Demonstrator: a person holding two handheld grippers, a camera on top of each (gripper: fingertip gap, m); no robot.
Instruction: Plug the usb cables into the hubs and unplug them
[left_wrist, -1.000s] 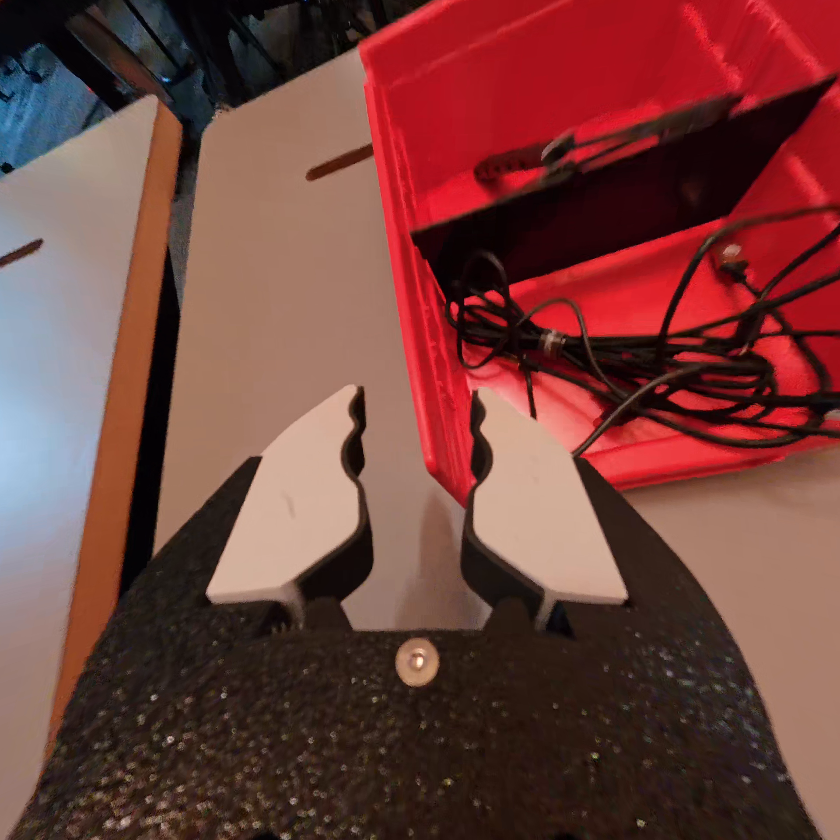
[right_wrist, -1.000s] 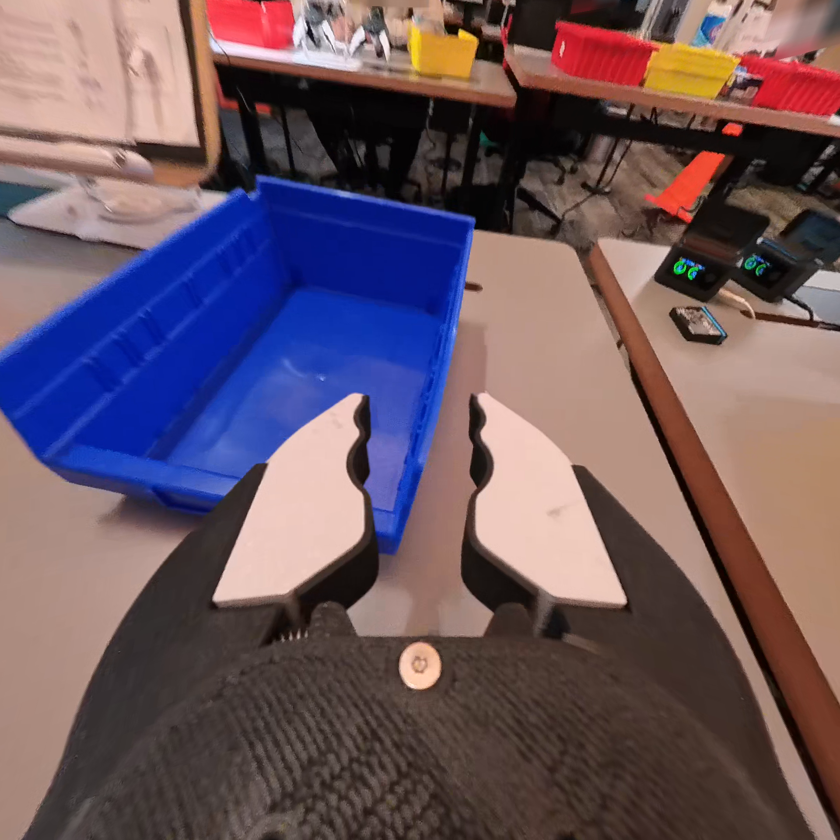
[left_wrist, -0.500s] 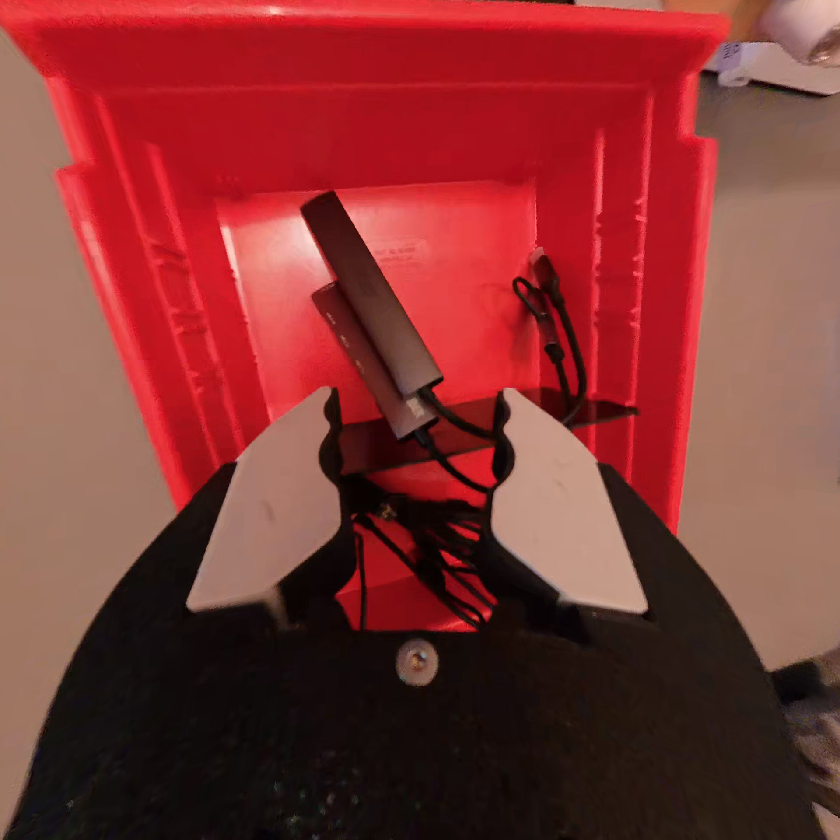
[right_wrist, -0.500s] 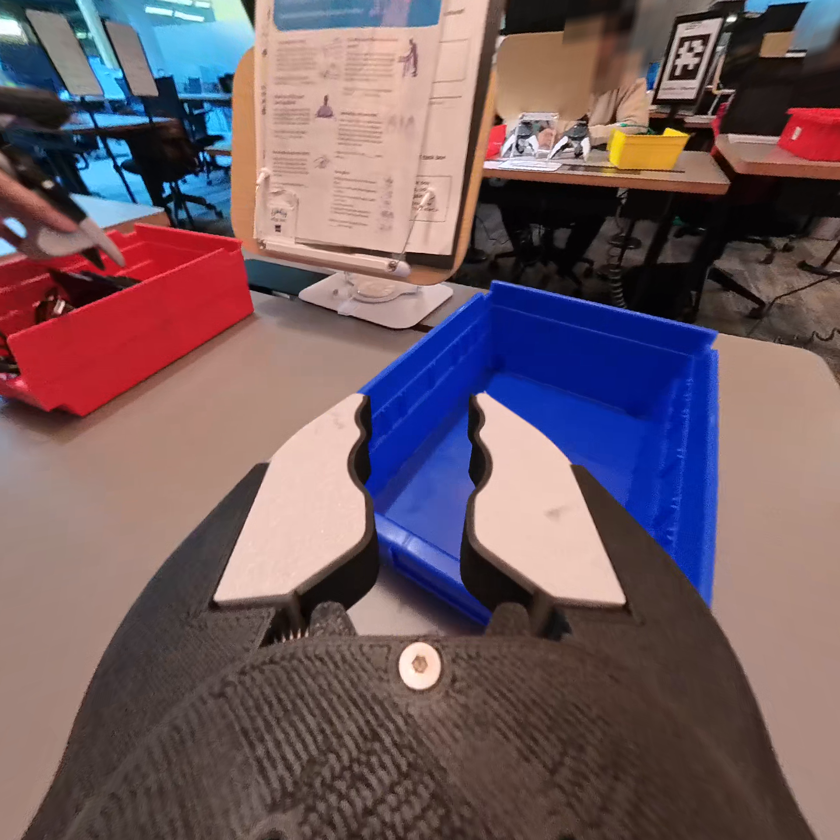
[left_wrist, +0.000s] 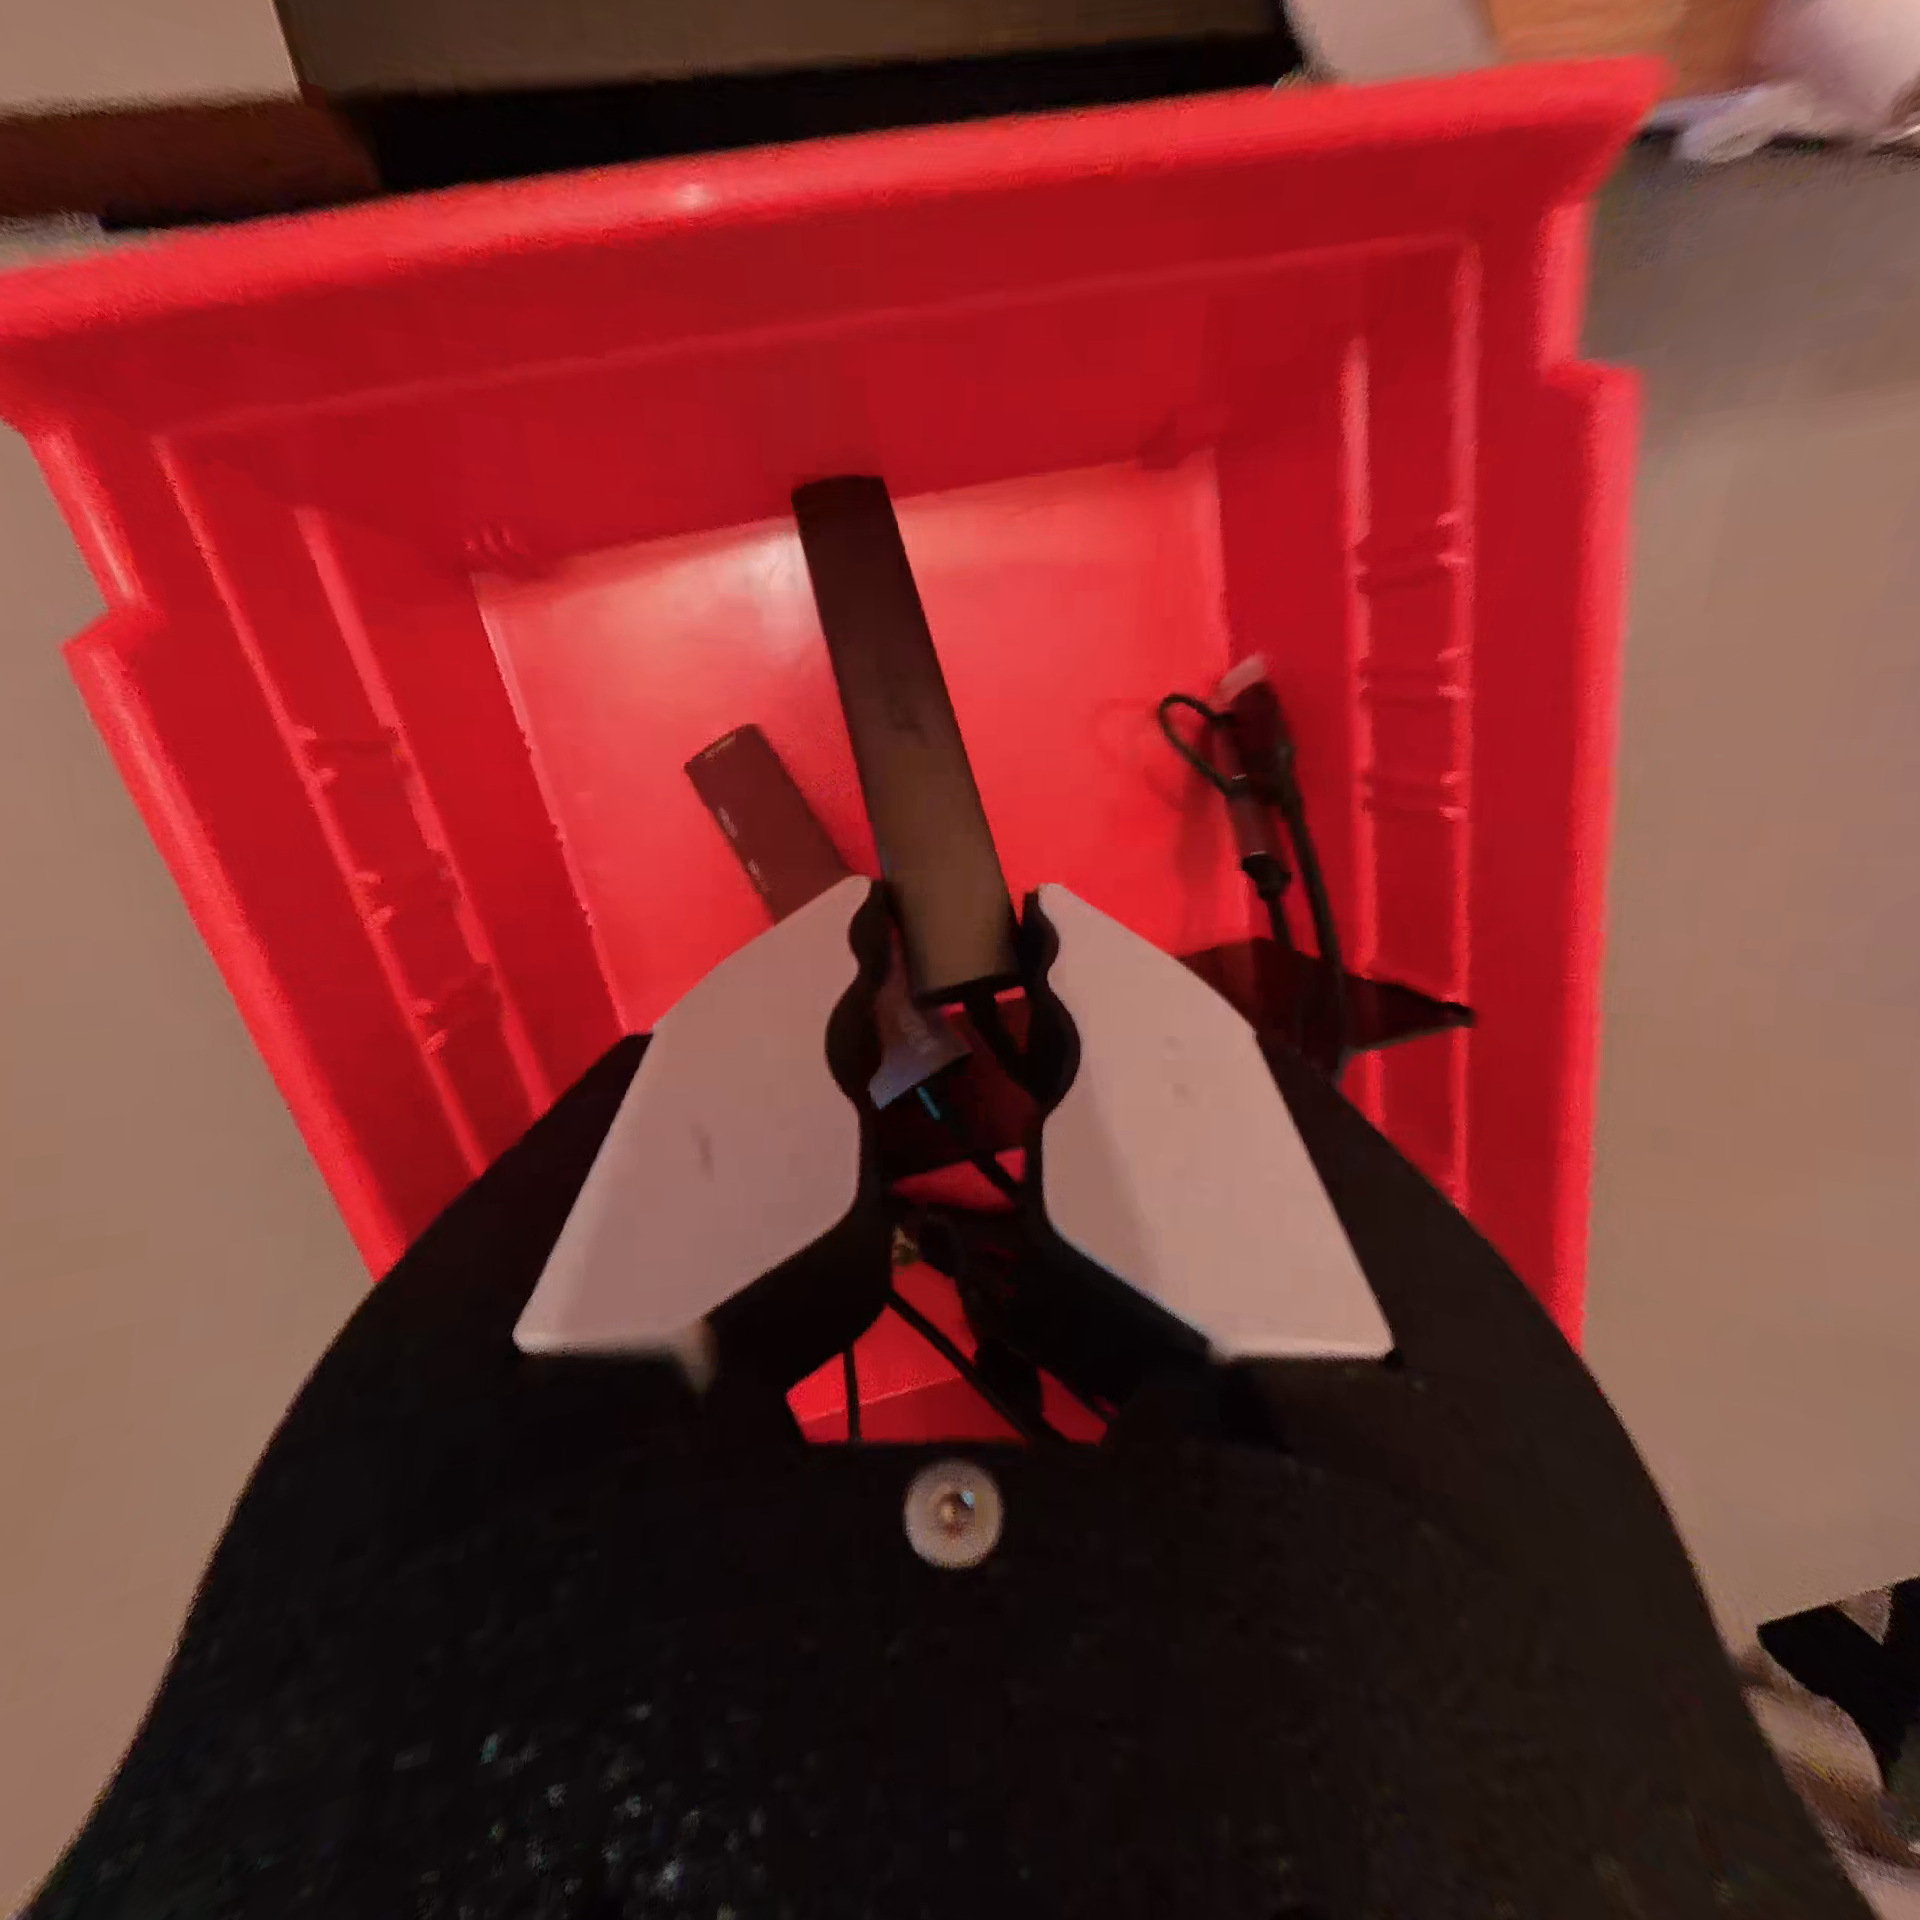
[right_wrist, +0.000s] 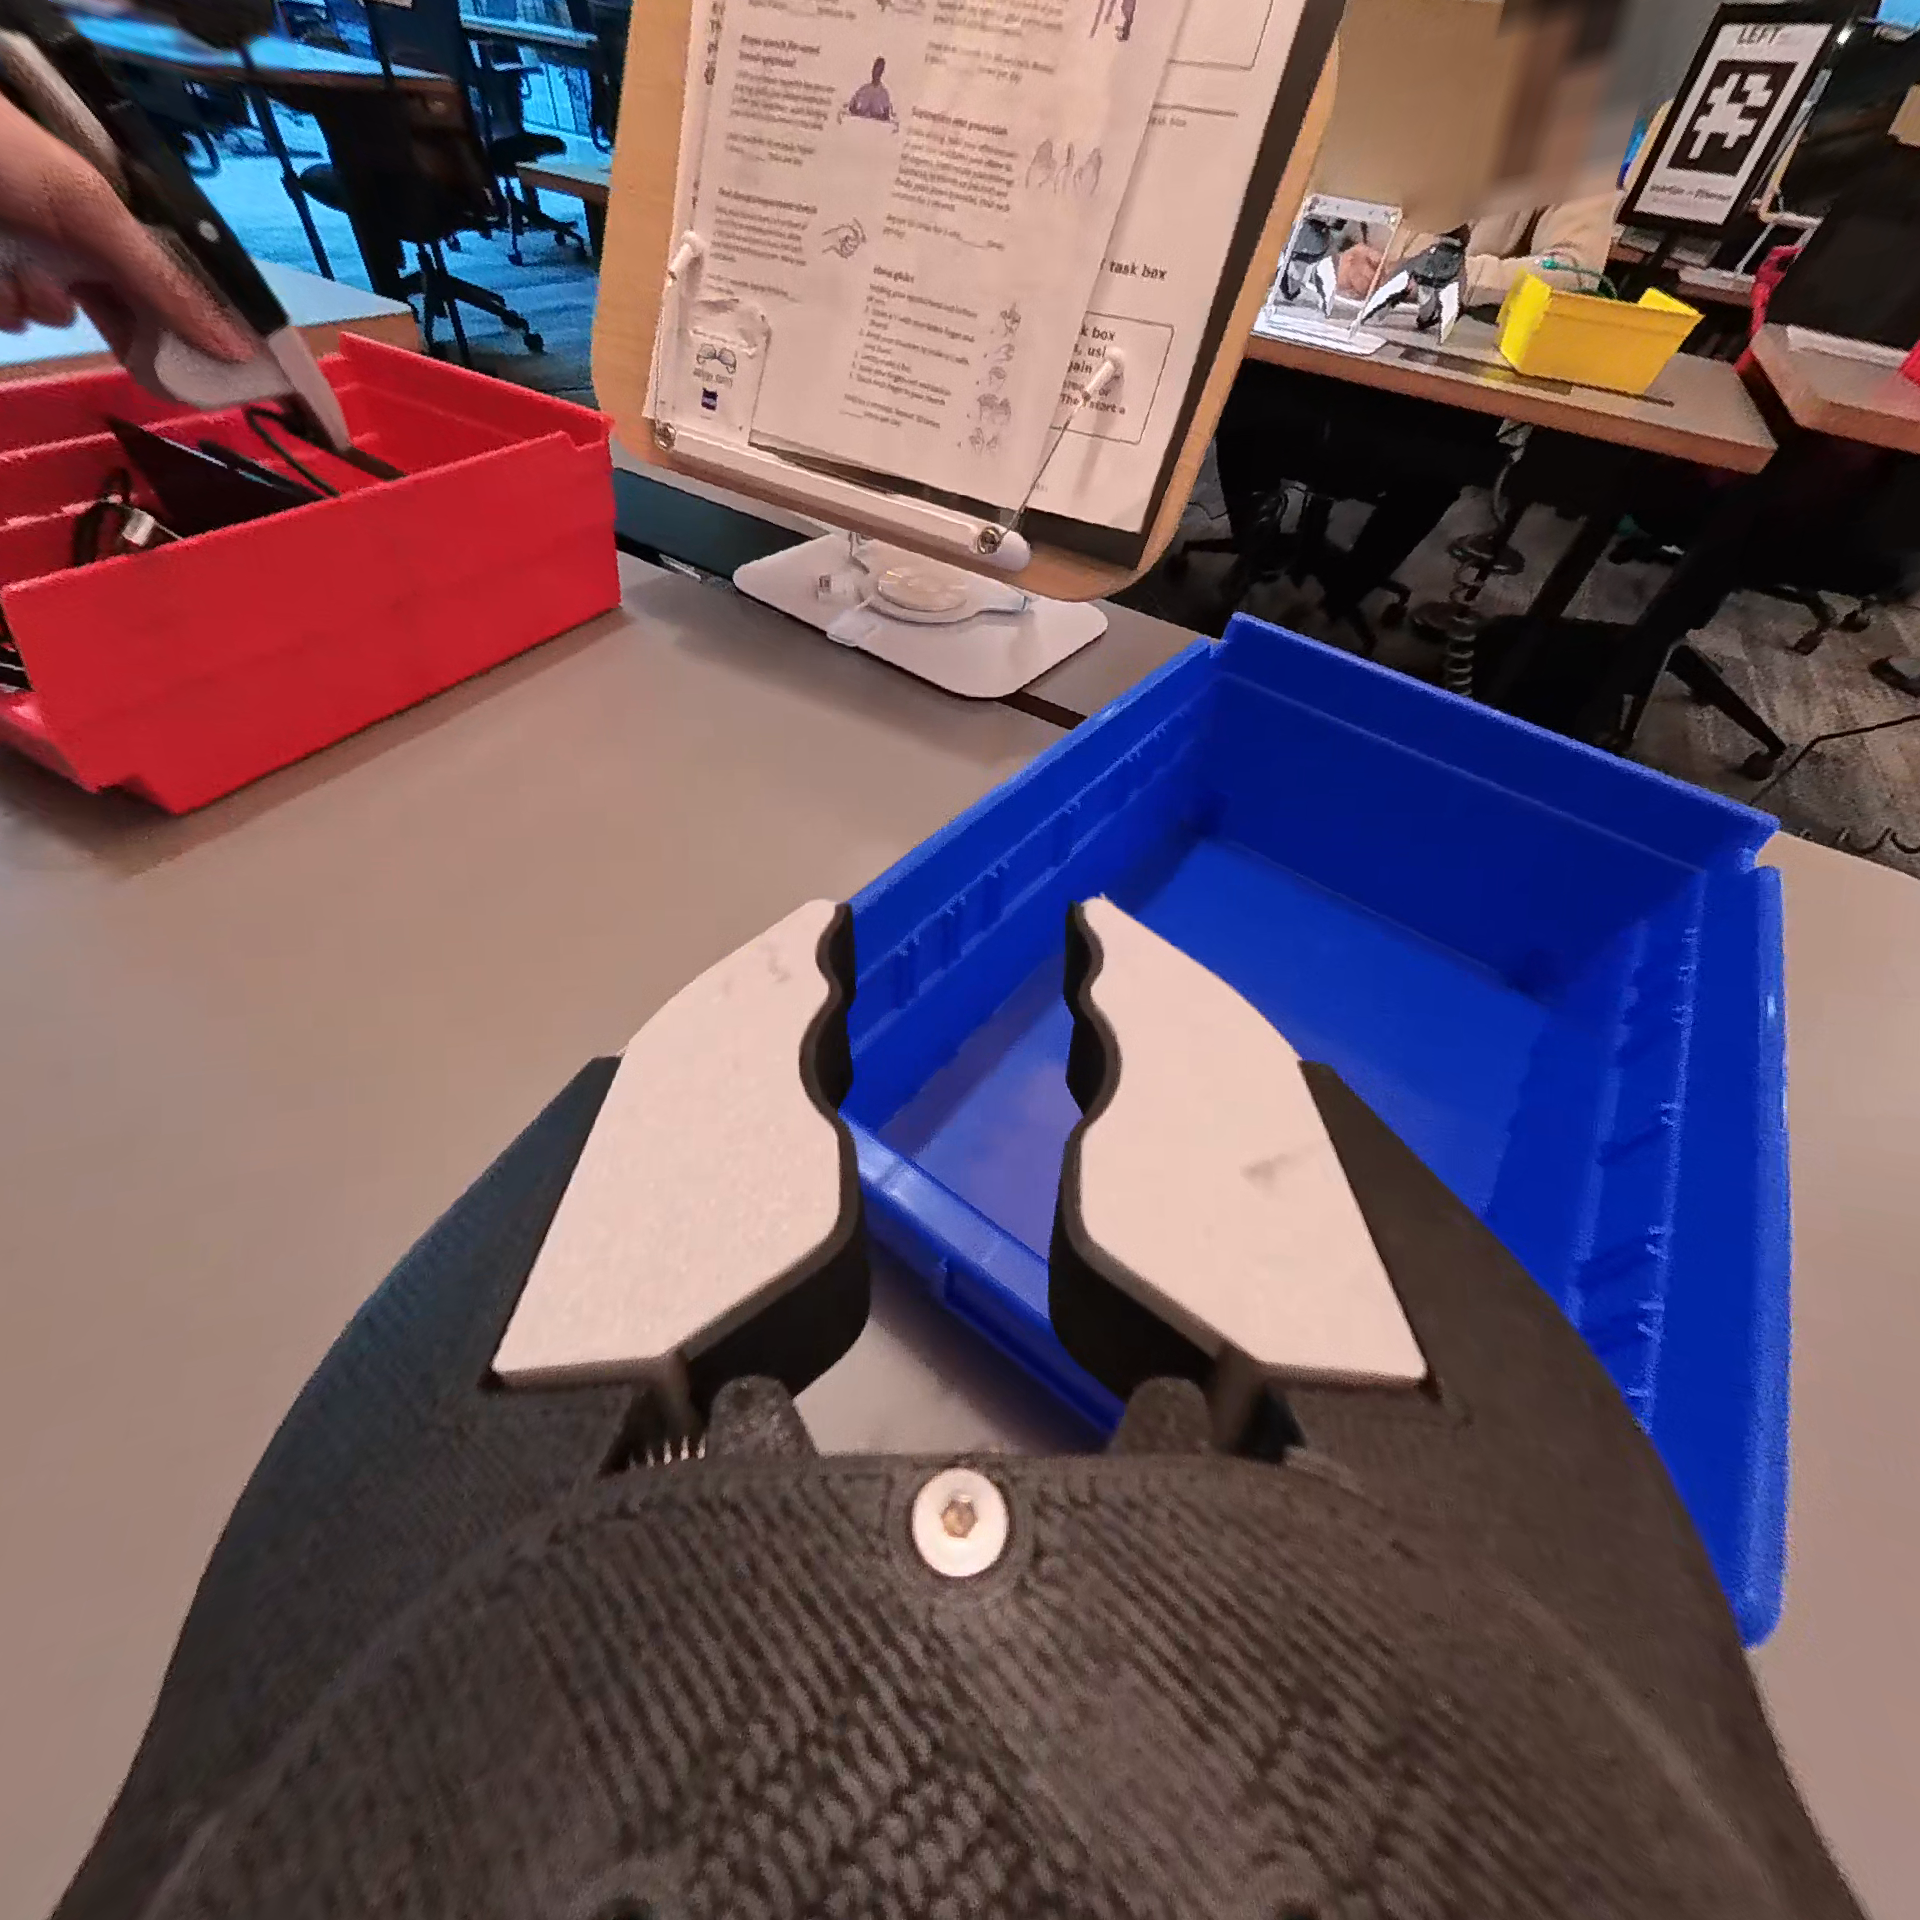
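Observation:
A red bin (left_wrist: 727, 343) holds two dark grey USB hubs in its far compartment. My left gripper (left_wrist: 954, 906) is shut on the near end of the longer hub (left_wrist: 894, 707), which points away from me. The shorter hub (left_wrist: 769, 831) lies just left of it. A black cable with a plug (left_wrist: 1252, 800) lies at the right wall. A tangle of black cables (left_wrist: 966, 1309) fills the near compartment behind a black divider (left_wrist: 1340, 1003). My right gripper (right_wrist: 956, 935) is open and empty above the table, at the near corner of an empty blue bin (right_wrist: 1621, 1143).
In the right wrist view the red bin (right_wrist: 312, 623) sits far left, with the left gripper (right_wrist: 301, 384) and a hand reaching into it. A document stand with printed sheets (right_wrist: 914, 312) stands behind the bins. Other tables, a yellow bin (right_wrist: 1590, 332) and a seated person are beyond. Tip to tip, the grippers are about 50 cm apart.
My left gripper has swung over the red bin, moved in and closed on the longer hub, which now points straight ahead. My right gripper turned left and stayed open.

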